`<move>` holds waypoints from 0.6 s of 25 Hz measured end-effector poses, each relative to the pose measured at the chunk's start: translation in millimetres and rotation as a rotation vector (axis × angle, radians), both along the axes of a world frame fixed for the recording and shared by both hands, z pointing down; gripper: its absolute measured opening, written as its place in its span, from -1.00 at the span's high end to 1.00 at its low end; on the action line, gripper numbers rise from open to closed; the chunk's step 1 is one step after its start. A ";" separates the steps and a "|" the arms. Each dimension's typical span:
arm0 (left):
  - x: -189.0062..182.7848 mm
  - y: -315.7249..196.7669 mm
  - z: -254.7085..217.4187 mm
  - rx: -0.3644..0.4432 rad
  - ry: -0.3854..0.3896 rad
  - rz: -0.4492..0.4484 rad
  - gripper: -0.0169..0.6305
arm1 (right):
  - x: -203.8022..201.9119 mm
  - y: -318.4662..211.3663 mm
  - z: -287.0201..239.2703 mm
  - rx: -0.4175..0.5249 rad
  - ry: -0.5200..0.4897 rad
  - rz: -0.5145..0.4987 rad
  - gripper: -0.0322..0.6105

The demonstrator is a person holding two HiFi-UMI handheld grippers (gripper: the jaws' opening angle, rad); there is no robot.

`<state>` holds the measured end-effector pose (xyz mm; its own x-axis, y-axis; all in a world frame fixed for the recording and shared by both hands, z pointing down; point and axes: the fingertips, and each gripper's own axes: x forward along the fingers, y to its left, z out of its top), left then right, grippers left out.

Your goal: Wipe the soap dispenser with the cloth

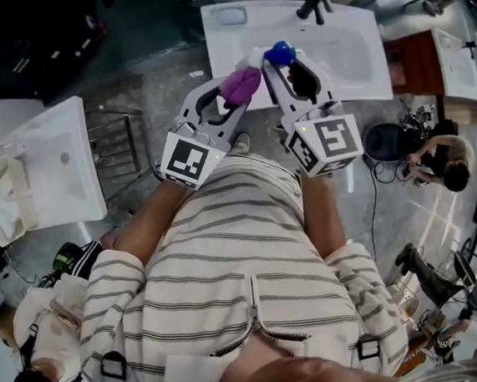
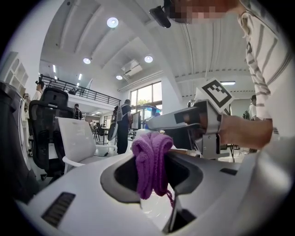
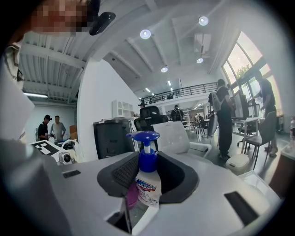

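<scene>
A white soap dispenser (image 3: 148,186) with a blue pump top (image 1: 280,53) stands upright between the jaws of my right gripper (image 1: 283,62), which is shut on its body. My left gripper (image 1: 233,90) is shut on a bunched purple knitted cloth (image 2: 151,161). In the head view the cloth (image 1: 241,84) sits just left of the dispenser, close to its side; whether they touch I cannot tell. Both grippers are held over the front edge of a white sink (image 1: 351,53). In the left gripper view the right gripper (image 2: 191,120) shows behind the cloth.
A black tap (image 1: 315,6) stands at the back of the sink. A second white basin (image 1: 59,161) lies at the left, a brown cabinet (image 1: 415,64) at the right. People sit or crouch on the floor at the lower left and at the right.
</scene>
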<state>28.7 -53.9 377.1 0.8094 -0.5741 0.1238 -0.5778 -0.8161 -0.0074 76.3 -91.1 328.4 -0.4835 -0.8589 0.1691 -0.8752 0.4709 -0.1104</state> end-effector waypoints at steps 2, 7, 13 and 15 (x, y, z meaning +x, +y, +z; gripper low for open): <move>-0.8 -1.2 -1.4 0.003 0.002 -0.002 0.51 | 1.7 -0.1 -1.3 0.006 -0.005 -0.002 0.49; -8.8 -5.9 -5.7 0.001 0.016 -0.021 0.51 | 4.7 1.1 -1.7 0.013 -0.009 -0.007 0.49; -16.0 -13.8 -9.3 0.002 0.022 -0.019 0.52 | 7.0 7.2 -0.3 0.011 -0.024 -0.027 0.49; -15.6 -15.6 -10.1 0.001 0.022 -0.003 0.52 | 7.3 9.2 -0.2 0.020 -0.023 -0.035 0.49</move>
